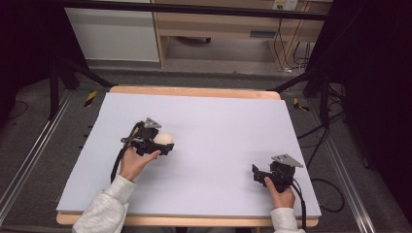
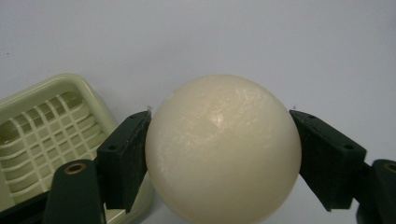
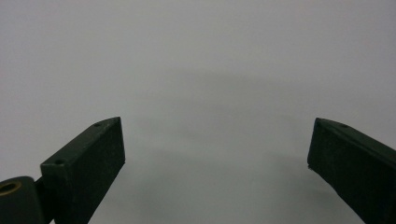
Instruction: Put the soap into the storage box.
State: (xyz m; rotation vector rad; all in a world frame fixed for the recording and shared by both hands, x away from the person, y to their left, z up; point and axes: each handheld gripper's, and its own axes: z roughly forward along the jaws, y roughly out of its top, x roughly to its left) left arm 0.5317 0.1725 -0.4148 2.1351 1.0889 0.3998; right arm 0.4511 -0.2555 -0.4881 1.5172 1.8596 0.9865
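Cream egg: we have one egg point(image 2: 223, 149), smooth and pale, gripped on both sides by the left claw point(image 2: 219, 154), whose black jaws press its flanks.
Where it is: on the left half of the pale lavender tabletop point(image 1: 218, 121), in the left claw point(image 1: 163, 144); whether it rests on the surface or hangs just above, we cannot tell.
Slicer: one pale green egg slicer point(image 2: 49, 135) with a slotted grid, just beside the egg, its cradle empty.
Right claw: one, jaws spread wide with nothing between them point(image 3: 217, 154), near the tabletop's right front point(image 1: 262, 174).
Done, we judge: the egg is grasped.
Left, we judge: seating the egg in the slicer's cradle and closing it.
Count: one egg, one slicer, two claws.
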